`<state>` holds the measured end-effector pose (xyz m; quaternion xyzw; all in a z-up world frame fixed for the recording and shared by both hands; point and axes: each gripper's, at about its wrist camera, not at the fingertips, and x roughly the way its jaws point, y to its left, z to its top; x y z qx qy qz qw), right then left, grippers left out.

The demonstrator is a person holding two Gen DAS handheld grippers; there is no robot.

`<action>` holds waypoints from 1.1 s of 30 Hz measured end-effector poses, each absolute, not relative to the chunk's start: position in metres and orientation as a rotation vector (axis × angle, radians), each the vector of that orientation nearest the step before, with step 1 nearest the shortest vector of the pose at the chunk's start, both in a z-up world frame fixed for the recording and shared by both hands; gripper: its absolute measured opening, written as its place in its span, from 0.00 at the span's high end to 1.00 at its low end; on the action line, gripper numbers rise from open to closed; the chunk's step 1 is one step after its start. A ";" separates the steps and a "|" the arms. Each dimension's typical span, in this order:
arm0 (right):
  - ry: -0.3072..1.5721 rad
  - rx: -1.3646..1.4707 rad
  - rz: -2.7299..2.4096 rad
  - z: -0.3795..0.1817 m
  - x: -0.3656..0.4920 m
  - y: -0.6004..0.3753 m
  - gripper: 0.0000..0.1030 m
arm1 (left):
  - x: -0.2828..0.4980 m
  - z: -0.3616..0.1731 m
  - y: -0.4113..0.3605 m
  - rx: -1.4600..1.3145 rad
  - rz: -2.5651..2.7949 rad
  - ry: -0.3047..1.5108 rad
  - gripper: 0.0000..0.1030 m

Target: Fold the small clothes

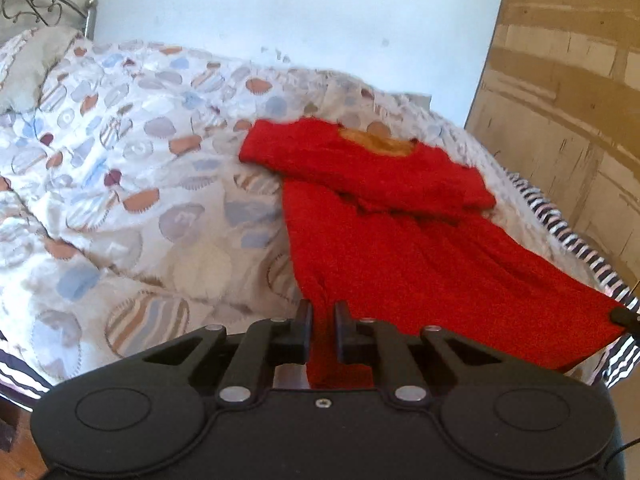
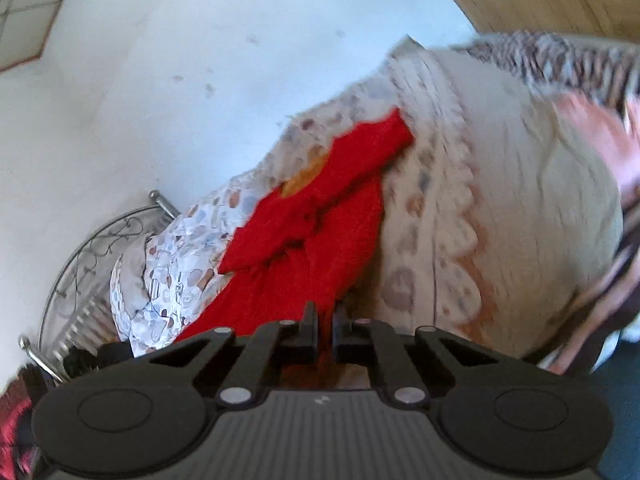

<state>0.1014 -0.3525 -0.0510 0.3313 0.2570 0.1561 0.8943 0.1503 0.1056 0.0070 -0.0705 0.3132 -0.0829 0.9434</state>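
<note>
A small red dress [image 1: 400,232] lies on a patterned bedspread [image 1: 132,184], its sleeves folded across the chest and its skirt spread toward me. My left gripper [image 1: 323,312] is shut on the near left corner of the skirt hem, with red cloth running between the fingers. The tip of the other gripper [image 1: 624,316] pinches the hem's right corner at the frame's right edge. In the tilted right wrist view, the red dress [image 2: 316,240] runs up from my right gripper [image 2: 324,312], which is shut on its hem. The cloth is lifted a little at both corners.
The bed's metal headboard [image 1: 48,8] stands at far left against a white wall [image 1: 300,12]. A grey pillow [image 1: 28,68] lies beside it. A wooden panel [image 1: 568,100] rises on the right past the bed's striped edge [image 1: 580,248]. Pink and striped fabric [image 2: 600,140] blurs at right.
</note>
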 end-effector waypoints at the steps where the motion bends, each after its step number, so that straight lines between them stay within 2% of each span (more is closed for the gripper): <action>1: 0.547 0.679 0.312 -0.056 0.103 -0.351 0.93 | 0.151 0.003 0.104 -0.132 -0.166 0.647 0.89; 7: 0.581 0.486 0.269 -0.065 0.101 -0.335 0.90 | 0.149 -0.019 0.106 -0.077 -0.147 0.700 0.86; 10: 0.574 0.304 0.233 -0.060 0.098 -0.319 0.72 | 0.152 -0.028 0.109 -0.085 -0.142 0.742 0.80; 11: 0.566 0.241 0.226 -0.059 0.097 -0.313 0.62 | 0.151 -0.030 0.111 -0.107 -0.151 0.745 0.79; 12: 0.563 0.203 0.234 -0.057 0.096 -0.310 0.54 | 0.150 -0.031 0.112 -0.125 -0.161 0.744 0.75; 13: 0.560 0.178 0.245 -0.055 0.095 -0.308 0.51 | 0.149 -0.031 0.112 -0.135 -0.164 0.739 0.65; 14: 0.553 0.153 0.250 -0.053 0.094 -0.306 0.41 | 0.147 -0.031 0.112 -0.140 -0.162 0.729 0.55; 15: 0.541 0.115 0.250 -0.050 0.092 -0.302 0.31 | 0.146 -0.030 0.112 -0.142 -0.156 0.717 0.49; 16: 0.522 0.068 0.253 -0.047 0.090 -0.298 0.27 | 0.146 -0.029 0.111 -0.140 -0.153 0.707 0.39; 17: 0.503 0.021 0.263 -0.044 0.088 -0.293 0.18 | 0.145 -0.027 0.110 -0.135 -0.152 0.695 0.30; 18: 0.483 -0.037 0.284 -0.042 0.085 -0.286 0.11 | 0.144 -0.025 0.108 -0.127 -0.151 0.678 0.25; 20: 0.456 -0.137 0.325 -0.039 0.078 -0.275 0.06 | 0.142 -0.021 0.104 -0.112 -0.145 0.646 0.03; 21: 0.448 -0.210 0.348 -0.039 0.075 -0.266 0.04 | 0.141 -0.019 0.102 -0.104 -0.137 0.630 0.01; 28: 0.430 -0.651 0.318 -0.072 0.063 -0.215 0.03 | 0.141 -0.016 0.088 -0.065 -0.167 0.601 0.01; 33: 0.370 -0.705 0.280 -0.089 0.067 -0.196 0.06 | 0.142 -0.017 0.077 -0.059 -0.212 0.597 0.01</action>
